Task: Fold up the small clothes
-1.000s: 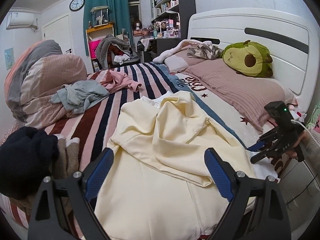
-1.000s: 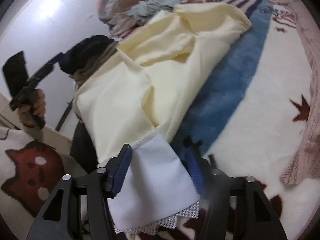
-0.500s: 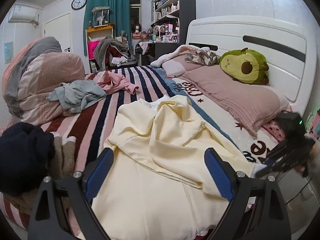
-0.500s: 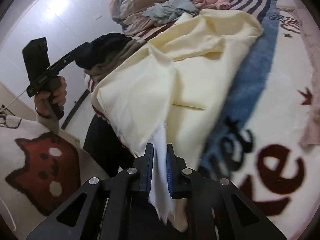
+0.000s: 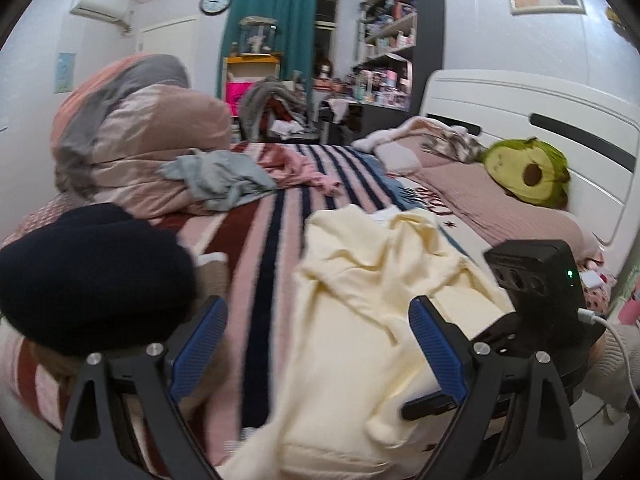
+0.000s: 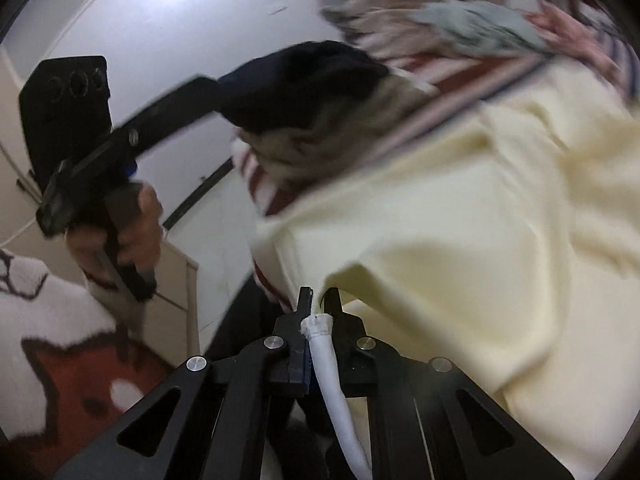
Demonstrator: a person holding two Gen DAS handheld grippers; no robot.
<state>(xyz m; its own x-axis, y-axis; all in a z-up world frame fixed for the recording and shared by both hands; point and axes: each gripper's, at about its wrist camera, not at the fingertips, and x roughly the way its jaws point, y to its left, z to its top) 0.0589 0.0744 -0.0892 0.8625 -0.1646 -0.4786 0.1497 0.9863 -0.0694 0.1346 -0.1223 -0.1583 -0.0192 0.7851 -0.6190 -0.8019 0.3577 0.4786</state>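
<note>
A cream garment (image 5: 380,300) lies crumpled on the striped blanket (image 5: 260,248), its lower edge hanging over the bed's near side. My left gripper (image 5: 318,344) hovers over that near part with its blue pads (image 5: 200,344) wide apart and nothing between them. My right gripper (image 6: 318,300) is shut on the garment's white hem (image 6: 332,380), which trails back between its fingers as a twisted strip. The cream cloth (image 6: 460,260) stretches away from that pinch. In the left wrist view the right gripper's black body (image 5: 536,280) sits just right of my right-hand finger.
A navy garment (image 5: 92,276) is heaped at the bed's near left corner. A grey-blue garment (image 5: 216,180) and a pink one (image 5: 304,168) lie farther back beside a rolled duvet (image 5: 140,140). An avocado plush (image 5: 528,176) rests on the pillows by the headboard.
The right gripper closed on the white hem and swung across with it, pulling the cream cloth, and now sits close beside the left gripper. The left gripper shifted left toward the navy heap, still open.
</note>
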